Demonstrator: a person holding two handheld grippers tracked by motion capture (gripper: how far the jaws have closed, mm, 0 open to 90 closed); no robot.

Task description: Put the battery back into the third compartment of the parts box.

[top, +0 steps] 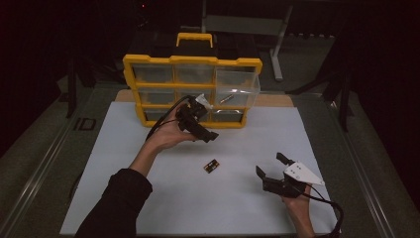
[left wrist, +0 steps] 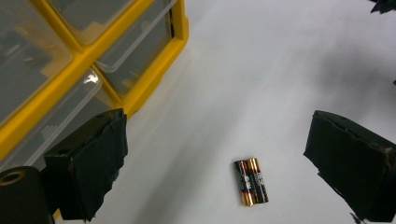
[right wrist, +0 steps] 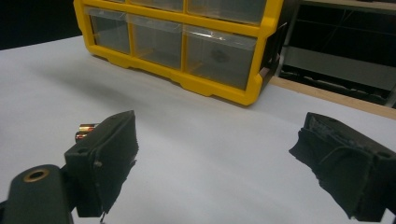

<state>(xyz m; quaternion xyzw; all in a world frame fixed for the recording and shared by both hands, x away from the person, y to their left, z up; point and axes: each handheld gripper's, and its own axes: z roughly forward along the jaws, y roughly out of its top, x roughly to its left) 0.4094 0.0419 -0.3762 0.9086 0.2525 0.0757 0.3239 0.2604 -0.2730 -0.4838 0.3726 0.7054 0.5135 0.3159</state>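
the two batteries (top: 212, 166) lie untouched mid-worktop, both tongs, left (top: 198, 130) and right (top: 270, 165), gaping empty, so the pickup remains undone.

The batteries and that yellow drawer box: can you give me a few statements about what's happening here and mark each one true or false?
1. Two batteries lie side by side on the white table. True.
2. The left gripper is clamped on the batteries. False: its jaws are open and empty, and the batteries lie on the table apart from it.
3. One drawer of the yellow organizer is pulled out. True: the upper right one, with a small item inside that I cannot identify.
4. The right gripper holds a battery. False: its jaws are open and empty.
5. The organizer lies flat on its back. False: it stands upright at the far edge of the table.
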